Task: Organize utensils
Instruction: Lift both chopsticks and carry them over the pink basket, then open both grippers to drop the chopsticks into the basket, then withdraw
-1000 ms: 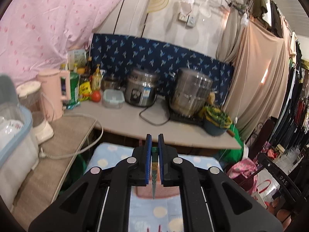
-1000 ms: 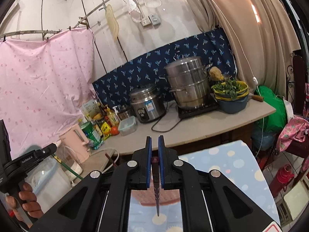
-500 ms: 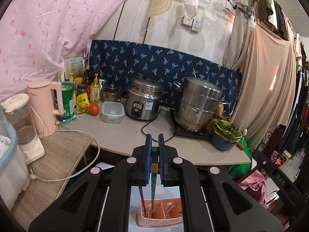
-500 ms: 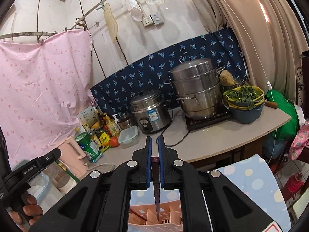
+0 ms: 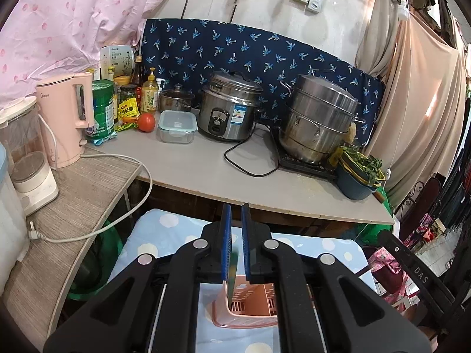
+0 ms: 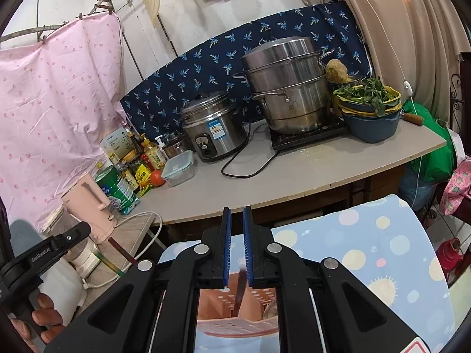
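Observation:
A pink slotted utensil basket [image 5: 250, 306] stands on the blue dotted cloth below both grippers; it also shows in the right wrist view [image 6: 235, 309]. My left gripper [image 5: 237, 253] is slightly open with a green chopstick [image 5: 232, 273] blurred between its pads, dropping toward the basket. My right gripper [image 6: 236, 253] is slightly open; a dark red chopstick [image 6: 240, 288] hangs loose between the pads, its tip in the basket. The left gripper's body [image 6: 44, 253] shows at the left of the right wrist view.
Behind the cloth-covered table [image 5: 153, 247] runs a grey counter [image 5: 206, 173] with a rice cooker [image 5: 229, 111], a steel steamer pot [image 5: 318, 120], a bowl of greens [image 5: 359, 176], a pink kettle [image 5: 64, 117], bottles and a lidded box [image 5: 176, 122].
Both grippers have lowered toward the basket and opened a little. The green and dark red chopsticks have slipped down from the pads into the basket.

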Demonstrator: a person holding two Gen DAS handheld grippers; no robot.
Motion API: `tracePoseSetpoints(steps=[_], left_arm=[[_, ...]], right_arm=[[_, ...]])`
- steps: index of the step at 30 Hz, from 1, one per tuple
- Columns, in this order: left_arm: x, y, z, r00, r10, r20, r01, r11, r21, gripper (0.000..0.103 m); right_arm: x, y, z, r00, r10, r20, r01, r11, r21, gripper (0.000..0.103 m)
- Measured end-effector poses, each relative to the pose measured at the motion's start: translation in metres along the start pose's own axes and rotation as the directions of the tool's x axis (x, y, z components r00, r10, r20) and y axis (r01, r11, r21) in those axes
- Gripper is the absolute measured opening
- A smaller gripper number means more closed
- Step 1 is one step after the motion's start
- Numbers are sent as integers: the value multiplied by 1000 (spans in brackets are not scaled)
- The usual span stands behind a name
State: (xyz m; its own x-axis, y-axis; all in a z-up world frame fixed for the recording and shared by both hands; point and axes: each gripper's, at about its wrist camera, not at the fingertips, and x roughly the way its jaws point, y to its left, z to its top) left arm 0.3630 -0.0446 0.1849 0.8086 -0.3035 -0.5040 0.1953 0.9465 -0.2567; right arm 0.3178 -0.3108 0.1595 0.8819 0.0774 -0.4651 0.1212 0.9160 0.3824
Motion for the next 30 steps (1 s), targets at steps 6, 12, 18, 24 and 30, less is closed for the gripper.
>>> tracePoseSetpoints(steps=[6, 12, 18, 24, 30], left_arm=[[-9, 2, -5, 1000, 16, -2, -16, 1000, -7, 30], [-28, 3, -14, 999, 43, -8, -43, 999, 16, 32], [-56, 3, -42, 997, 65, -34, -63, 997, 49, 36], [-80, 5, -94, 991, 87, -100, -78, 992, 96, 36], [-99, 11, -164, 976, 99, -191, -75, 989, 128, 37]], right_arm=[[-13, 0, -2, 1000, 0, 7, 0, 1000, -4, 16], [-38, 3, -13, 1000, 12, -1, -12, 1000, -22, 19], [-68, 8, -50, 998, 12, -62, -17, 997, -79, 19], [-99, 6, -107, 988, 12, -157, -31, 992, -119, 19], [-127, 1, -176, 966, -30, -257, -17, 984, -177, 19]])
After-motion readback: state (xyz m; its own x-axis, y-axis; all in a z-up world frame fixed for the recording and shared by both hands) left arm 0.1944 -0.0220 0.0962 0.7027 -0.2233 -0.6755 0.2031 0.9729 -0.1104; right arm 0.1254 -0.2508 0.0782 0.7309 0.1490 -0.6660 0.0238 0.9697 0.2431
